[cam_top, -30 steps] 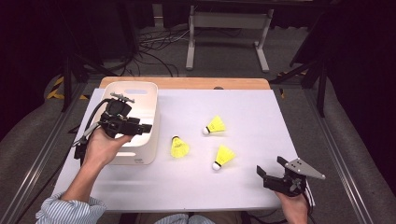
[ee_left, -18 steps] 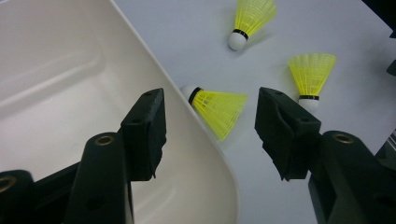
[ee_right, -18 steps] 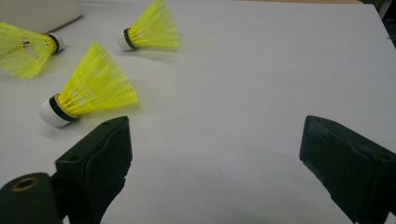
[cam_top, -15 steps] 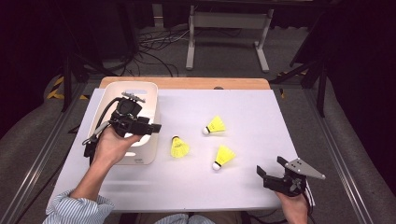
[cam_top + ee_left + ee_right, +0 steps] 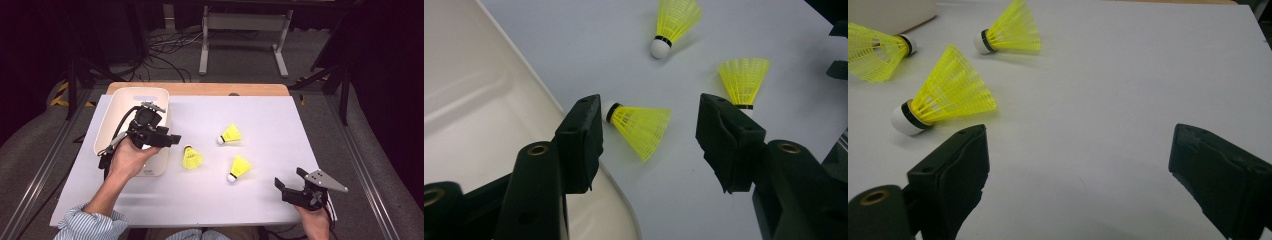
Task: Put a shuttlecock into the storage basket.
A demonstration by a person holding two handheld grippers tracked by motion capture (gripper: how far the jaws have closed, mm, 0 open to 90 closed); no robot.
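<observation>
High view: left hand-held gripper (image 5: 170, 141) sits left of centre of the frame, over the right rim of the white bin (image 5: 117, 112), jaws spread w/ nothing between them, pointing right toward the nearest shuttlecock (image 5: 191, 158). That shuttlecock lies on the table (image 5: 280, 125) just right of the bin, near but not touching it, cork end toward the top of the frame.

Left gripper view: same shuttlecock (image 5: 640, 126) shows centre frame, between the two black jaws but beyond them, no contact w/ either pad. Its black-banded cork end points at the left jaw, skirt opens to the lower right. Bin wall (image 5: 479, 90) fills the left side. Two more shuttlecocks: one (image 5: 674, 22) at top centre, one (image 5: 744, 80) at upper right.

Right hand-held gripper (image 5: 291, 181) rests at lower right of the high view, on the table near its front edge, jaws spread wide and empty; well apart from all 3 shuttlecocks. Right gripper view: bare table between its jaws, closest shuttlecock (image 5: 943, 97) at left just above the left jaw, lying on its side, cork to lower left. Other two sit at upper left of that frame.
</observation>
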